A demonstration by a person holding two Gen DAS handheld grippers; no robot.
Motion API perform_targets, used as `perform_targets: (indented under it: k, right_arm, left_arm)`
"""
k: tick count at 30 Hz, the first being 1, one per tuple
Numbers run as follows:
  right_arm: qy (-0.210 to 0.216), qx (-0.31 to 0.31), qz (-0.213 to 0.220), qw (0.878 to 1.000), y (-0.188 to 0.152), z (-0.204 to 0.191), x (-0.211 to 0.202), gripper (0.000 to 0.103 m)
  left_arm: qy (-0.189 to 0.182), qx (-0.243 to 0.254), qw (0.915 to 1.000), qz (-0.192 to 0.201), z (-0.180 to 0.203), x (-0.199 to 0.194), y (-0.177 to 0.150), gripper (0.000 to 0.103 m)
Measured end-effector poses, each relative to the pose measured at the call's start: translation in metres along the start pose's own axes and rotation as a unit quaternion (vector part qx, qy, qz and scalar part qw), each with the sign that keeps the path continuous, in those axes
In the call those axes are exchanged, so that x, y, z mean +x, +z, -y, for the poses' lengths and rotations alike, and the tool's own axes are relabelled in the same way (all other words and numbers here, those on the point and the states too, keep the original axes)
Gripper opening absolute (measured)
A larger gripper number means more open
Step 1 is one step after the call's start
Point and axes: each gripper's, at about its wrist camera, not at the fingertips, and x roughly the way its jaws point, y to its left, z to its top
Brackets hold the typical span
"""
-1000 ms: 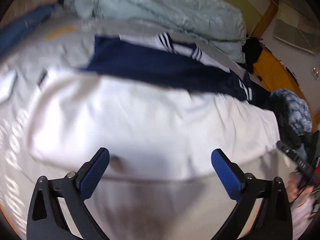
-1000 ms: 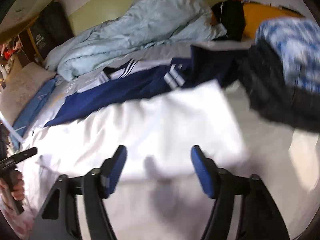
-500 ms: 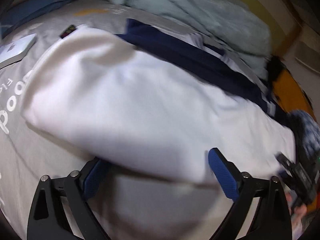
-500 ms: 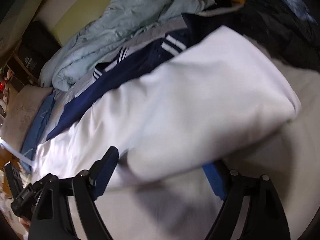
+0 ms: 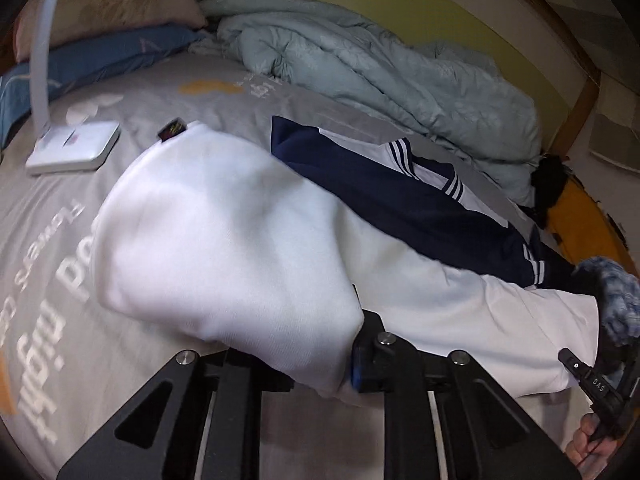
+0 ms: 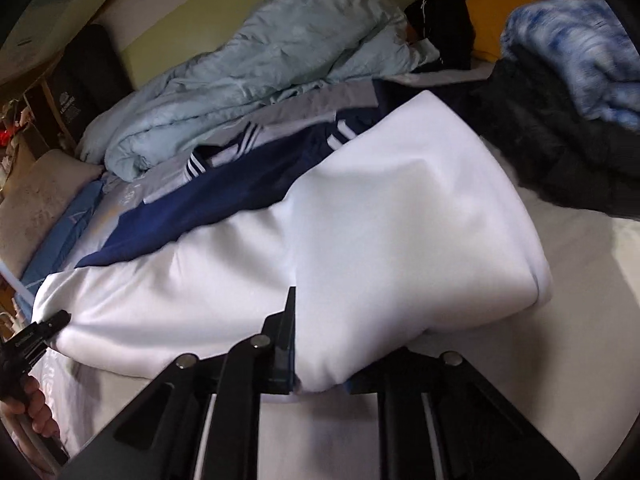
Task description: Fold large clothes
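Both claws, spread earlier, now pinch the smooth white garment (image 5: 224,240) into soft bulges.

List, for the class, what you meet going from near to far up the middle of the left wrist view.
Left gripper → white garment → navy garment with white stripes → light blue duvet → yellow-green headboard.

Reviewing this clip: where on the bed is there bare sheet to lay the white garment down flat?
Bare grey sheet lies between the white garment and the white lamp base; another pale patch sits between the garment and the dark clothes pile. The far side is crowded: navy striped garment, then light-blue quilt.
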Motion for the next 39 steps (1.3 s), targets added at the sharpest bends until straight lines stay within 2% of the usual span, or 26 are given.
perform_targets:
  k: [5, 8, 11, 12, 13, 14, 15, 16, 19, 21, 23, 27, 29, 31, 33, 37, 39]
  right_arm:
    - [-0.007, -0.027, -0.007, 1.000, -0.030, -0.010, -0.043, 0.014]
    - [-0.031, -0.037, -0.033, 0.998, -0.050, -0.010, -0.041, 0.016]
    - [-0.040, -0.018, -0.046, 0.998, -0.053, -0.002, -0.033, 0.020]
    - [-0.041, -0.014, -0.046, 0.998, -0.051, -0.001, -0.033, 0.022]
    - [-0.040, -0.011, -0.044, 0.998, -0.049, 0.000, -0.035, 0.025]
    - [-0.042, -0.011, -0.039, 0.998, -0.049, 0.001, -0.037, 0.026]
    - [-0.047, -0.015, -0.035, 0.998, -0.049, 0.000, -0.039, 0.027]
    - [-0.052, -0.022, -0.030, 0.998, -0.049, -0.001, -0.040, 0.032]
    - [-0.074, -0.045, -0.028, 0.996, -0.057, -0.006, -0.047, 0.048]
    - [-0.071, -0.040, -0.028, 0.996, -0.062, -0.008, -0.049, 0.053]
    - [-0.065, -0.040, -0.027, 0.997, -0.066, -0.010, -0.053, 0.064]
    - [-0.049, -0.062, -0.026, 0.997, -0.076, -0.022, -0.059, 0.082]
    - [-0.031, -0.074, -0.040, 0.996, -0.084, -0.029, -0.058, 0.083]
    - [-0.027, -0.086, -0.034, 0.995, -0.090, -0.036, -0.061, 0.083]
    - [-0.020, -0.101, -0.025, 0.994, -0.093, -0.043, -0.064, 0.084]
    - [-0.009, -0.119, 0.009, 0.993, -0.094, -0.053, -0.077, 0.088]
    - [-0.002, -0.111, 0.019, 0.994, -0.092, -0.055, -0.081, 0.088]
  left_arm:
    - [0.002, -0.017, 0.9994, -0.031, -0.015, -0.021, -0.021, 0.018]
    - [0.014, 0.002, 0.9988, -0.046, -0.014, -0.026, -0.042, 0.020]
    - [0.046, 0.044, 0.9962, -0.060, -0.003, -0.022, -0.058, 0.034]
    - [0.048, 0.049, 0.9952, -0.069, -0.003, -0.021, -0.060, 0.054]
    - [0.047, 0.051, 0.9933, -0.092, -0.003, -0.017, -0.062, 0.084]
    - [0.039, 0.049, 0.9905, -0.122, -0.003, -0.012, -0.066, 0.089]
    - [0.028, 0.042, 0.9901, -0.130, -0.006, -0.012, -0.071, 0.088]
    - [0.027, 0.045, 0.9912, -0.122, -0.005, -0.016, -0.074, 0.088]
    - [0.034, 0.105, 0.9899, -0.089, 0.013, -0.031, -0.079, 0.088]
    - [0.028, 0.124, 0.9895, -0.067, 0.020, -0.042, -0.083, 0.088]
    - [0.016, 0.133, 0.9890, -0.063, 0.024, -0.048, -0.086, 0.088]
    - [0.030, 0.149, 0.9867, -0.058, 0.029, -0.050, -0.088, 0.088]
    - [0.025, 0.149, 0.9866, -0.062, 0.032, -0.050, -0.089, 0.088]
    - [0.012, 0.161, 0.9849, -0.062, 0.042, -0.053, -0.092, 0.088]
    - [0.004, 0.198, 0.9790, -0.050, 0.056, -0.061, -0.097, 0.088]
    - [0.023, 0.279, 0.9588, 0.049, 0.080, -0.092, -0.103, 0.089]
    - [0.011, 0.283, 0.9564, 0.069, 0.083, -0.100, -0.102, 0.089]
